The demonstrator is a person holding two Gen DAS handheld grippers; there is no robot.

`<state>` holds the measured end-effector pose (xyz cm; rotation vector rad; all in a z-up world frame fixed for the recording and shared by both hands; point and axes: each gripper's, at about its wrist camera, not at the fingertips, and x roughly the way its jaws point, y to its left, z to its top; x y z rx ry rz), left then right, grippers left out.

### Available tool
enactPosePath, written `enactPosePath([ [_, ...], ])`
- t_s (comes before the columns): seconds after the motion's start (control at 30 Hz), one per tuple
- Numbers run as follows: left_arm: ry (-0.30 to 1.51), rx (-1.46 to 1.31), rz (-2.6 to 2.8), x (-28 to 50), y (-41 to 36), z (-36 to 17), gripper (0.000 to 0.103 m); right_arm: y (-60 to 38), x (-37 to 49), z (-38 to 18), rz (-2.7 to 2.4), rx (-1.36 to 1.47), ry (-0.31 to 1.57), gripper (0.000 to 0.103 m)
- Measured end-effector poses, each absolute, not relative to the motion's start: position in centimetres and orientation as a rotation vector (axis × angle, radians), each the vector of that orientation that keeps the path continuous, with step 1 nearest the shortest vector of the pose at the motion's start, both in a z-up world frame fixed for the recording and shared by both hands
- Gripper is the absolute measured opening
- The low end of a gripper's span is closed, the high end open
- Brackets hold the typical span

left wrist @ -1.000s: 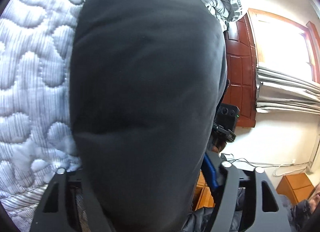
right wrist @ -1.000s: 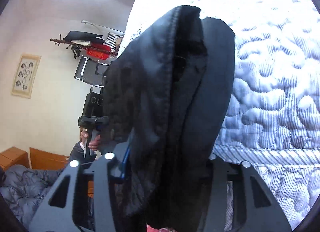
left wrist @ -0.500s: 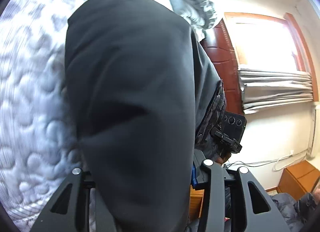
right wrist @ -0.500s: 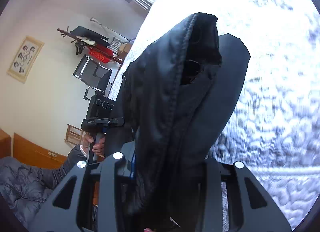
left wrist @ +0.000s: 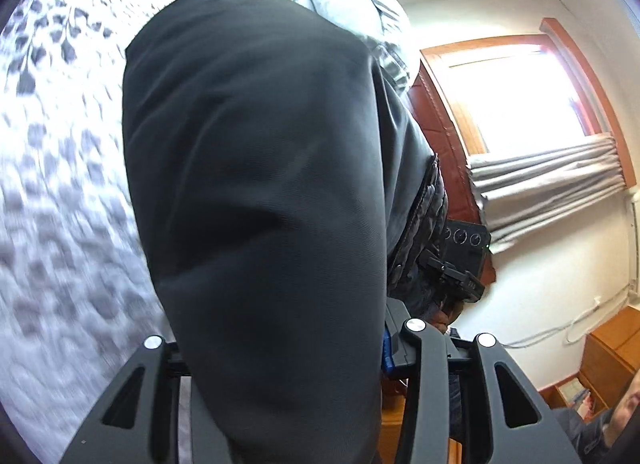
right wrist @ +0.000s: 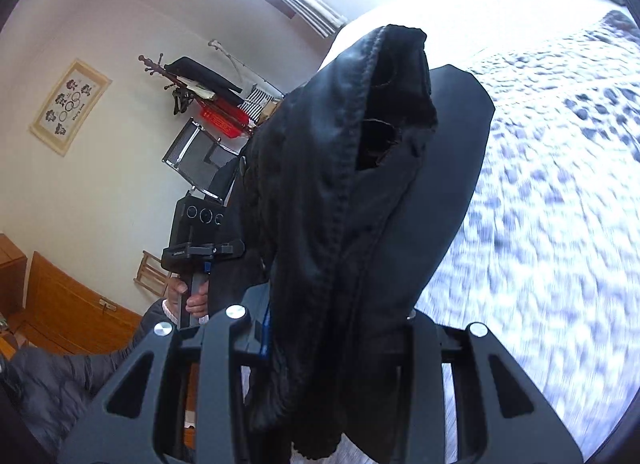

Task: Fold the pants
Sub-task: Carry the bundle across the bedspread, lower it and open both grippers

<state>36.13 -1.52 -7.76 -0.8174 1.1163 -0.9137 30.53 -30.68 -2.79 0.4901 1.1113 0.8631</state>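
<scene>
Dark grey pants [left wrist: 260, 184] hang from my left gripper [left wrist: 280, 348], which is shut on the cloth; the cloth drapes over the fingers and hides the tips. In the right wrist view the pants' seamed edge [right wrist: 352, 204] hangs from my right gripper [right wrist: 328, 328], also shut on it. Both grippers hold the pants up above the white quilted bed [left wrist: 60, 204], which also shows in the right wrist view [right wrist: 560, 224]. Each view shows the other gripper's handle, the right one [left wrist: 460, 264] and the left one [right wrist: 196, 248], close beside the pants.
A rumpled grey duvet [left wrist: 360, 12] lies at the bed's far end. A red-brown door [left wrist: 440, 124], window and curtain [left wrist: 548, 180] are on the right. A coat rack [right wrist: 192, 76], chair [right wrist: 192, 156] and wooden cabinets [right wrist: 68, 304] stand beyond the bed.
Both grippers have risen and tilted up with the pants; more of the room and window shows, and the bed looks farther and blurred by motion.
</scene>
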Motion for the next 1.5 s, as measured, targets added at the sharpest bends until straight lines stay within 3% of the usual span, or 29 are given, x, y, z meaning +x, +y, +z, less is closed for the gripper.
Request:
enactPosePath([
  [0.4,1.265,-0.819,-0.796,43.0,-0.8,-13.7,0.044,-30.9,40.5,-11.9,0.837,0.586,1.307,0.035],
  [0.53,1.267,-0.846,-0.804,42.9,-0.6,-15.1,0.052,-31.8,41.1,-14.2,0.835,0.647,1.326,0.038],
  [0.63,1.271,-0.846,-0.81,42.8,0.0,-16.3,0.061,-33.0,40.7,-15.9,0.826,0.7,1.332,0.043],
  [0.7,1.273,-0.838,-0.793,42.7,-0.3,-16.7,0.068,-33.7,40.2,-17.2,0.812,0.743,1.334,0.056],
  [0.8,1.275,-0.842,-0.786,42.8,-0.7,-17.1,0.075,-34.6,39.2,-18.8,0.773,0.808,1.319,0.065],
  [1.17,1.247,-0.658,-0.64,41.7,-1.9,-14.8,0.099,-37.0,36.1,-17.1,0.738,0.74,1.248,0.078],
  [1.5,1.205,-0.603,-0.491,37.0,-0.1,-13.8,0.099,-39.2,30.8,-14.6,0.647,0.661,1.239,0.08],
])
